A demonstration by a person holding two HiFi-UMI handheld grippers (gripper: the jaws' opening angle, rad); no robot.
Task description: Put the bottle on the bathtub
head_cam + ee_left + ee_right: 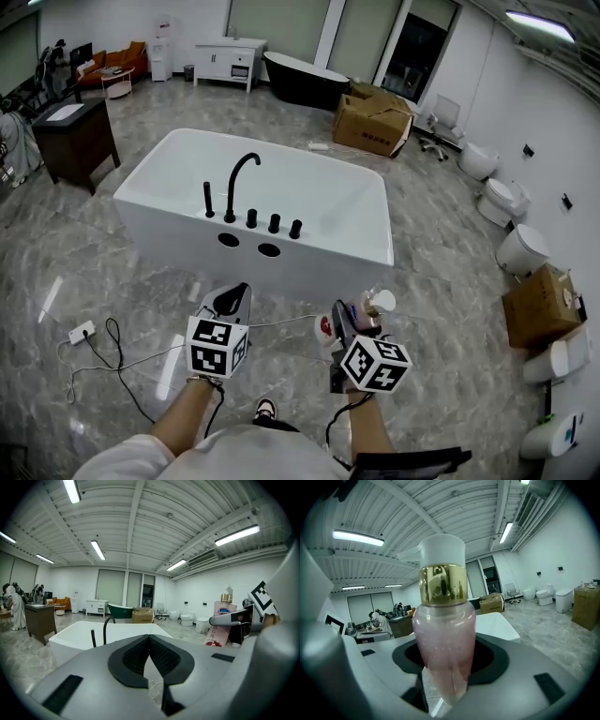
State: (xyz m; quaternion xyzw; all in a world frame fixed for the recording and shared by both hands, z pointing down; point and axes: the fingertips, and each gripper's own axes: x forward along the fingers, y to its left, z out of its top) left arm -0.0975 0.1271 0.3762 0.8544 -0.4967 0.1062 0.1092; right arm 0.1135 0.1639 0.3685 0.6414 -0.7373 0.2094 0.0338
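A pink pump bottle (444, 634) with a gold collar and white pump head stands upright between the jaws of my right gripper (445, 677), which is shut on it. In the head view the bottle (367, 312) shows above the right gripper (349, 323), a short way in front of the white bathtub (309, 267). The tub's near ledge carries a black curved faucet (239, 183) and several black knobs. My left gripper (230, 302) hangs beside the right one, its pads together with nothing between them (149, 660). From the left gripper view the bottle (224, 620) appears at the right.
Cardboard boxes (373, 122) and a black tub (302, 80) stand behind the white tub. Toilets (520, 248) and a box (542, 305) line the right wall. A dark desk (75, 139) is at the left. A power strip and cables (84, 333) lie on the floor near my left.
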